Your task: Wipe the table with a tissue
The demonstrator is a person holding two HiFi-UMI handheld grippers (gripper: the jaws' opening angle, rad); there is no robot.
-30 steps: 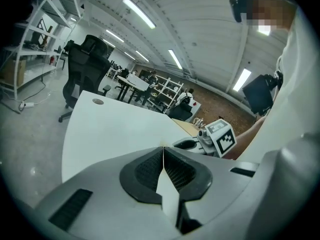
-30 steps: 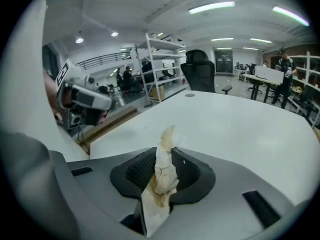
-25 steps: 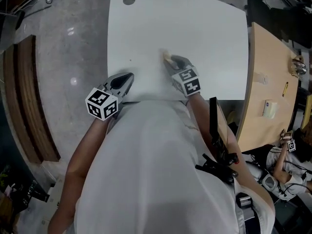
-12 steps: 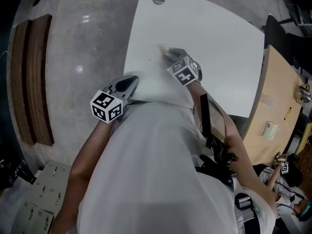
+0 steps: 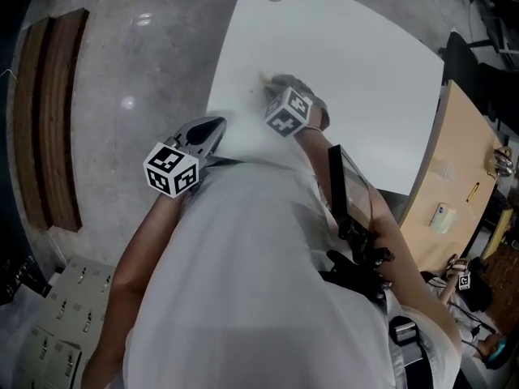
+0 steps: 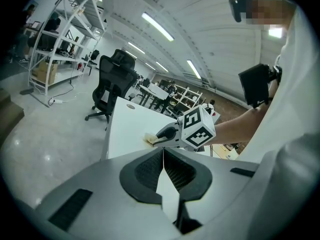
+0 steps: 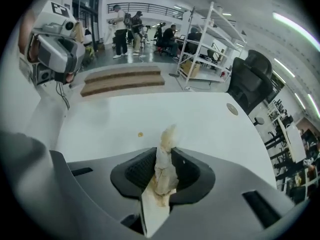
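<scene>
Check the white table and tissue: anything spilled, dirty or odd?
A small yellowish speck sits on the white table just ahead of the crumpled, brown-stained tissue clamped in the right gripper. Nothing else stands out.

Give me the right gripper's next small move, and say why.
Probably slide the right gripper a little toward the small yellowish spot on the table, dragging the tissue over it. The jaws are clamped on the stained tissue, and the spot lies just left of its tip, not yet wiped.

Right gripper (image 5: 272,83) carried tissue (image 5: 263,77) leftward across the table (image 5: 365,71).
</scene>
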